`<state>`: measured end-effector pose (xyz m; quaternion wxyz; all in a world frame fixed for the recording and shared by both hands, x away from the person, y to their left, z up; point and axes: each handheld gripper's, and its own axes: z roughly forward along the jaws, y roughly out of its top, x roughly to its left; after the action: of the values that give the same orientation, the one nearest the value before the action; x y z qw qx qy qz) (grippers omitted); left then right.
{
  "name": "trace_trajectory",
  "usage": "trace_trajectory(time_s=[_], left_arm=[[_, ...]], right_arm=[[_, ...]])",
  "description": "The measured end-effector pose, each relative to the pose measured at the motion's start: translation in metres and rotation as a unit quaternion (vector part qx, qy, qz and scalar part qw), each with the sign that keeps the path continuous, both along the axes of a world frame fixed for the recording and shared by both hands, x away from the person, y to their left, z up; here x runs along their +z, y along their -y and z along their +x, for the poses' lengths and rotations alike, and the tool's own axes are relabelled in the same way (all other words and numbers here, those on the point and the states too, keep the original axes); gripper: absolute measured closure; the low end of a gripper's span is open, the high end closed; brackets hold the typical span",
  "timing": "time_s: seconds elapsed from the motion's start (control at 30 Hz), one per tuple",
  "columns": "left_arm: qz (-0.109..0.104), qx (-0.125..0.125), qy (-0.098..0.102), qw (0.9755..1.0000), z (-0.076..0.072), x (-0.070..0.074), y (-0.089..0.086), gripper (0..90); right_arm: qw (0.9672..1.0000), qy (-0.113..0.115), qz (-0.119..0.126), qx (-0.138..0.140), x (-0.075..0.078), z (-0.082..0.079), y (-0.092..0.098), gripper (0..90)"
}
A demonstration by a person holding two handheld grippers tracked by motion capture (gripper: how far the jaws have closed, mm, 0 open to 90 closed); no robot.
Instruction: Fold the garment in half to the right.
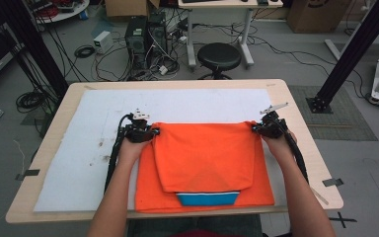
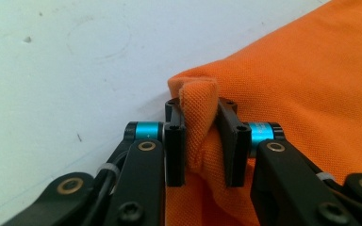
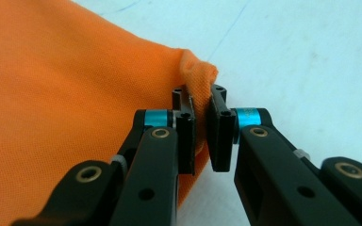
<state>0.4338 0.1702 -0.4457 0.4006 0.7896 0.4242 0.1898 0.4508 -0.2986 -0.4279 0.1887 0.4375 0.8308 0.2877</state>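
I have the orange knit polo shirt [image 1: 205, 163] lying on the white felt mat [image 1: 79, 148] that covers the pale wooden table [image 1: 296, 128], its blue collar [image 1: 208, 198] at my near edge and an upper layer folded back over the body. My left gripper [image 2: 201, 141] is clenched on the far left corner of that layer, a bunched ridge of cloth pinched between its jaws. My right gripper [image 3: 201, 134] is clamped on the far right corner, where only a thin lip of fabric sits between the pads.

The right hold worries me most, I think: so little cloth is caught that a pull could let the corner slip free and drop the fold crooked. If I lift the two hands unevenly, the layer may skew or drag the shirt's lower part across the mat, and the left bunch could set a crease.
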Motion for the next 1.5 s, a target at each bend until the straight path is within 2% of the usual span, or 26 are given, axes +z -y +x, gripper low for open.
trace_trajectory(time_s=[0.1, 0.23, 0.37, 0.43, 0.47, 0.53, 0.6, 0.63, 0.67, 0.73, 0.77, 0.83, 0.87, 0.97, 1.03, 1.1, 1.17, 1.3, 1.5], left_arm=[[-0.003, 0.008, -0.001, 1.0, 0.005, 0.001, 0.004, 74.7], [0.008, 0.007, 0.002, 0.9999, 0.017, 0.006, 0.014, 74.6], [0.018, 0.004, -0.006, 0.9998, 0.03, 0.009, 0.023, 74.6], [0.016, 0.005, 0.009, 0.9998, 0.034, 0.009, 0.027, 74.6], [0.013, 0.006, 0.007, 0.9999, 0.035, 0.009, 0.028, 74.6], [0.02, 0.005, -0.005, 0.9998, 0.038, 0.007, 0.028, 74.5], [0.017, 0.01, -0.004, 0.9998, 0.038, 0.008, 0.027, 71.7], [0.018, 0.016, -0.003, 0.9997, 0.038, 0.009, 0.026, 65.6], [0.013, 0.018, -0.003, 0.9997, 0.037, 0.011, 0.024, 57.7], [0.004, 0.022, 0.001, 0.9998, 0.032, 0.014, 0.02, 45.1], [0.002, 0.022, 0.004, 0.9997, 0.029, 0.016, 0.018, 40.9], [-0.002, 0.016, -0.004, 0.9999, 0.024, 0.018, 0.016, 36.2], [-0.003, 0.014, 0.001, 0.9999, 0.019, 0.017, 0.015, 32.3], [-0.014, 0.01, 0.01, 0.9998, 0.008, 0.016, 0.011, 31.9], [-0.023, 0.007, 0.011, 0.9996, 0.001, 0.018, 0.009, 30.9], [-0.023, 0.003, 0.014, 0.9996, -0.005, 0.02, 0.007, 29.9], [-0.013, -0.002, 0.018, 0.9998, -0.011, 0.022, 0.006, 27.6], [-0.021, -0.013, 0.019, 0.9995, -0.025, 0.025, 0.004, 25.4], [-0.031, -0.017, 0.02, 0.9992, -0.045, 0.025, -0.001, 23.5]], right_arm=[[0.9999, 0.011, -0.005, -0.004, 0.005, 0.006, 0.001, 84.3], [0.9998, 0.013, -0.011, -0.012, 0.009, 0.013, 0.005, 84.3], [0.9996, 0.009, -0.004, -0.027, 0.009, 0.018, 0.014, 84.2], [0.9994, 0.007, -0.004, -0.034, 0.008, 0.019, 0.017, 84.2], [0.9993, 0.004, -0.004, -0.037, 0.007, 0.02, 0.019, 84.2], [0.9992, 0.005, 0.001, -0.04, 0.006, 0.021, 0.022, 84.1], [0.9992, 0.005, 0.005, -0.038, 0.006, 0.022, 0.022, 82.9], [0.9992, 0.007, 0.003, -0.038, 0.006, 0.022, 0.021, 80.4], [0.9992, 0.006, 0.004, -0.039, 0.005, 0.021, 0.021, 75.4], [0.9985, 0.011, 0.008, -0.053, 0.005, 0.021, 0.022, 58.1], [0.9981, 0.014, 0.017, -0.058, 0.007, 0.02, 0.024, 54.5], [0.9975, 0.02, 0.029, -0.061, 0.009, 0.018, 0.026, 44.9], [0.9968, 0.024, 0.036, -0.066, 0.01, 0.015, 0.027, 42.3], [0.9961, 0.029, 0.044, -0.071, 0.012, 0.007, 0.028, 34.0], [0.9963, 0.034, 0.045, -0.064, 0.014, 0.002, 0.027, 32.3], [0.9965, 0.038, 0.047, -0.058, 0.016, -0.005, 0.026, 30.6], [0.9963, 0.044, 0.052, -0.053, 0.017, -0.011, 0.027, 30.0], [0.9955, 0.049, 0.063, -0.051, 0.016, -0.024, 0.027, 27.0], [0.9952, 0.054, 0.07, -0.041, 0.013, -0.045, 0.03, 25.3]])
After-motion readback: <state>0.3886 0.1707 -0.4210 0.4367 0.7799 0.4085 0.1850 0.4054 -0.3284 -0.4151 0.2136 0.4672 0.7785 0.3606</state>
